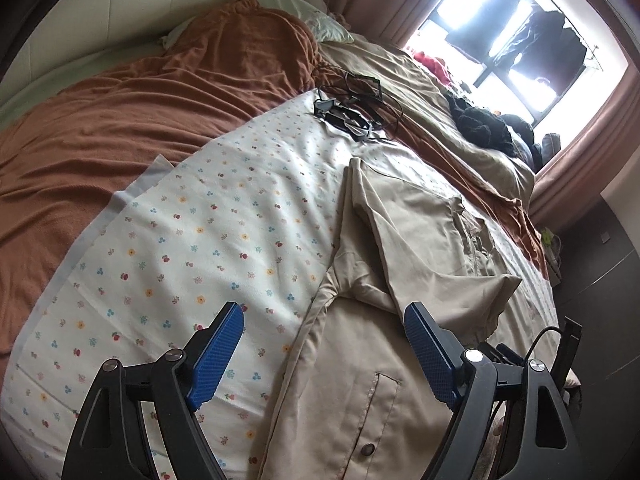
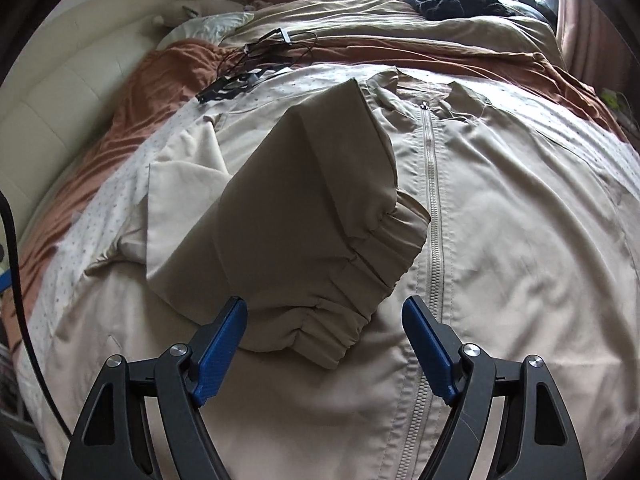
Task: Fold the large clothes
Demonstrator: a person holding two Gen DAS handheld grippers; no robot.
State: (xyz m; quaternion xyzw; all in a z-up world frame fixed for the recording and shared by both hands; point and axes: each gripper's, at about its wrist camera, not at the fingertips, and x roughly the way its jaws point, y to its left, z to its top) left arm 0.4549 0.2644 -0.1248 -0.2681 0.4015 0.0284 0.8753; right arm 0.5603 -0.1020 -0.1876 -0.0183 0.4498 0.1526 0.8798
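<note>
Now sleeve cuff [image 2: 340, 320] lies between spread jaws, ungripped.

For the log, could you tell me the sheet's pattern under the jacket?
White sheet with small multicoloured flowers, clearest in the left wrist view.

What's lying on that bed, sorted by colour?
Beige: 1, the zip-up jacket
Rust-orange: 1, the blanket
White floral: 1, the sheet
Black: 2, the cable tangle and the clothes heap
Total: 5
</note>
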